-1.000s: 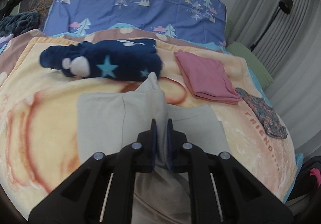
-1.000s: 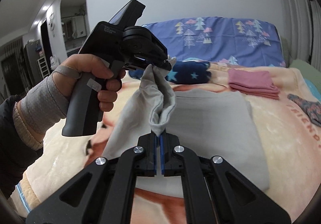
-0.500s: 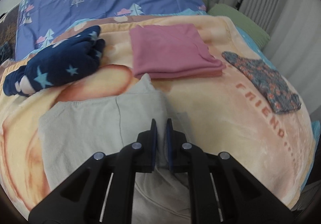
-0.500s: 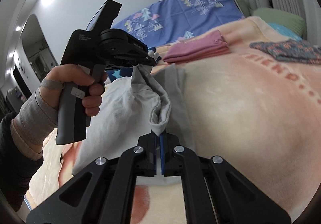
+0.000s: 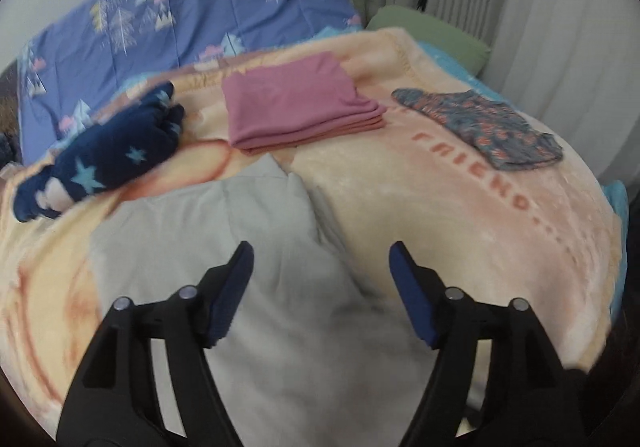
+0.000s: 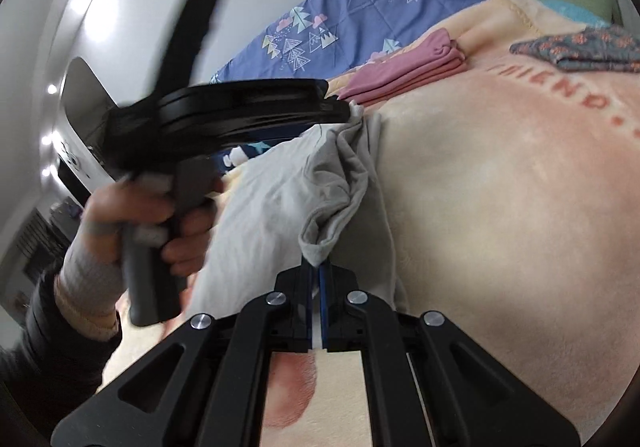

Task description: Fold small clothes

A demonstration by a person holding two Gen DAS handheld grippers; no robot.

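A grey garment (image 5: 256,247) lies folded over on the peach blanket (image 5: 460,215). My left gripper (image 5: 320,267) hangs just above it, open wide and empty. In the right wrist view my right gripper (image 6: 318,267) is shut on a bunched edge of the grey garment (image 6: 332,183) and holds it lifted. The left gripper (image 6: 240,107) shows there from the side, blurred, with its tip at the garment's far corner.
A folded pink garment (image 5: 296,107) lies beyond the grey one. A dark blue starred fleece (image 5: 100,155) lies at the left. A flowered garment (image 5: 488,127) lies at the right near the bed's edge. A purple pillow (image 5: 180,19) and curtains stand behind.
My left gripper has opened and let go of the grey garment's edge, which has dropped onto the cloth. Both grippers swung right. The right gripper still holds its edge.
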